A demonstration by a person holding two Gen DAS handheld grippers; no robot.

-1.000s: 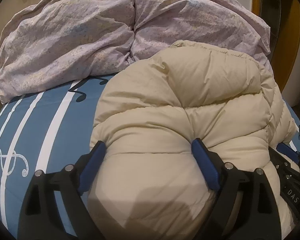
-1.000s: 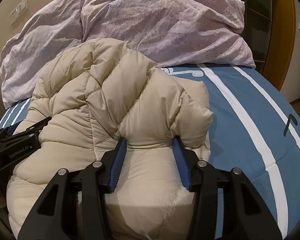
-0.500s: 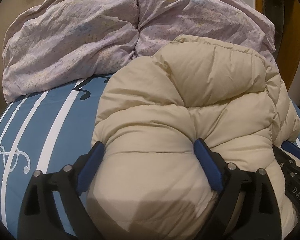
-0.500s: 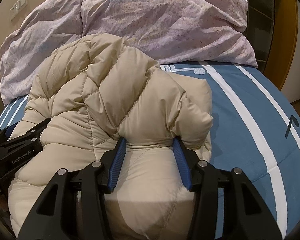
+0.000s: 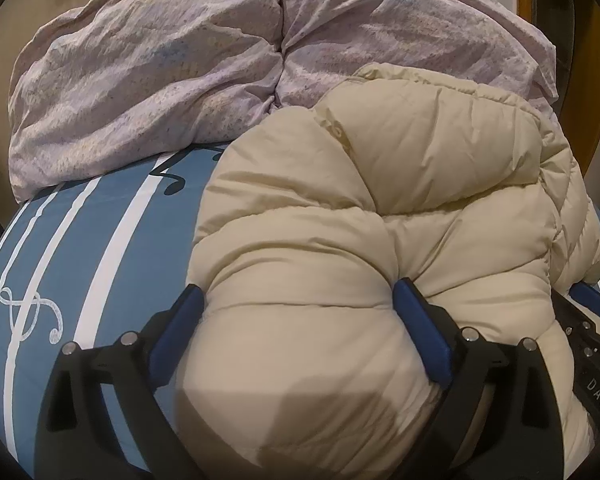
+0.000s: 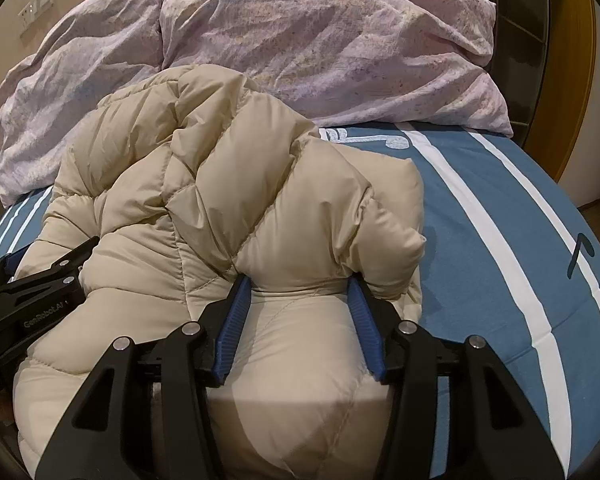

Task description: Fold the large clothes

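A puffy cream down jacket lies bunched on the blue striped bed sheet. My left gripper straddles a thick fold at the jacket's near left end. Its jaws are opening, and the padding still bulges against both blue pads. In the right wrist view the jacket fills the left half. My right gripper pinches a narrower fold at the near right end, with both pads dug into the fabric. Each gripper shows at the edge of the other's view: the left gripper and the right gripper.
A crumpled lilac duvet is heaped along the far side of the bed, also seen as the duvet. Bare blue sheet with white stripes lies right of the jacket. A wooden door frame stands beyond the bed's right edge.
The left jaws have spread a little wider and the padding between them has puffed out to fill the gap. The right gripper and the jacket's shape are the same.
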